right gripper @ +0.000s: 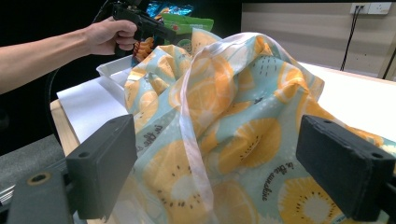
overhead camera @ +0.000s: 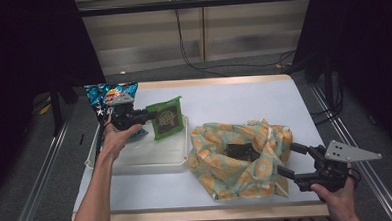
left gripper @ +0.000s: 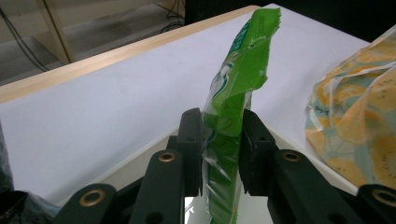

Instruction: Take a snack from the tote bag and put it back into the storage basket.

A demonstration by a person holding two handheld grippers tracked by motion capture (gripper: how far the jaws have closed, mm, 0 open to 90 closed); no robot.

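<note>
So from the high view, my left gripper (overhead camera: 151,114) is out over the far left part of the table (overhead camera: 233,96), clamped on a green snack packet (overhead camera: 167,117), which hangs just above the far edge of the white tray (overhead camera: 136,160). A blue chip bag (overhead camera: 103,94) stands at the tray's far left corner, right behind my left hand (overhead camera: 116,139). Over on the right, my right gripper (overhead camera: 286,160) sits low at the near right edge of the table, jaws spread and pointing left into the side of the orange-and-teal fruit-print cloth bag (overhead camera: 236,161), which lies crumpled just beside the tray with its dark opening facing up. In the left gripper view it's pretty clear: both black pads are pressed flat on the green packet (left gripper: 229,130), one on each side, pinching it around its lower half, so the packet stands up on edge between them with its crimped top poking well above the jaws. The tray rim is just below, and the cloth bag (left gripper: 359,130) is off to the right. In the right gripper view my jaws are wide apart with the cloth bag (right gripper: 224,135) bulging between them; the pads aren't squeezing it, so that one's loose. Farther back my left hand (right gripper: 109,35) holds the other gripper up over the tray (right gripper: 114,70).
</note>
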